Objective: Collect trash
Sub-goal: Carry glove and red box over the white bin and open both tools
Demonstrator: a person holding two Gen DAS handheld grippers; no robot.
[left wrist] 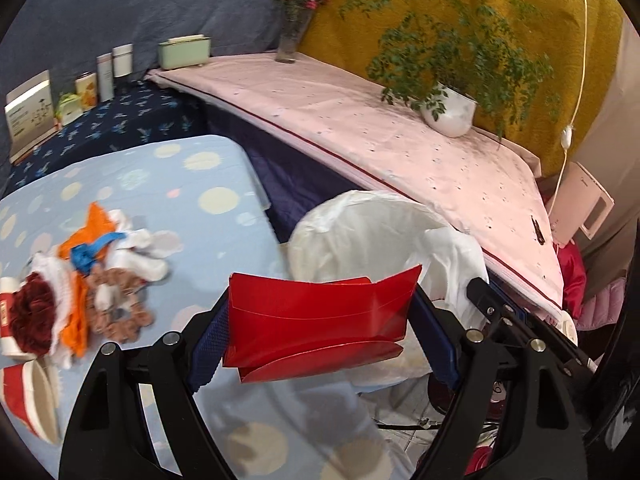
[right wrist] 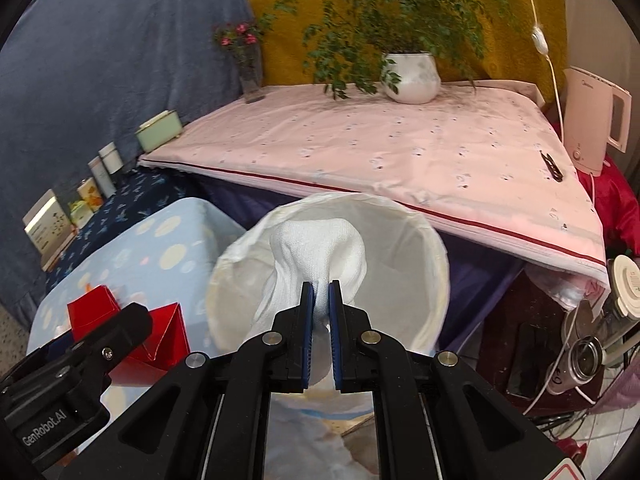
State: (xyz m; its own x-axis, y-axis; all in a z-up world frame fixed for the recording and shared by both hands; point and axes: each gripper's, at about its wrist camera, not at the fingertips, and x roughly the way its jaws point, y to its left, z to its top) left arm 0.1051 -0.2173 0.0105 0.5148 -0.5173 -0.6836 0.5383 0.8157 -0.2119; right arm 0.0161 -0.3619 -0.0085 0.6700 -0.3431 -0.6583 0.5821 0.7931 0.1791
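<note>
Right wrist view: my right tongs (right wrist: 321, 296) pinched a soft, light white cloth (right wrist: 318, 246) over the lined bin (right wrist: 434, 256), while my left tongs (left wrist: 320, 320) clamped a thin, crushable red carton (left wrist: 316, 320) by its sides, beside the bench (left wrist: 120, 184).

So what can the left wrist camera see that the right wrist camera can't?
Only the left view shows the pile of scraps on the spotted blue cloth, and the left tongs clamping the red carton face-on.

Only the right view shows the right tongs pinching a white cloth over the bin, plus the whole pink kettle.

Both show the white-lined bin, the potted plant and the pink cover.
</note>
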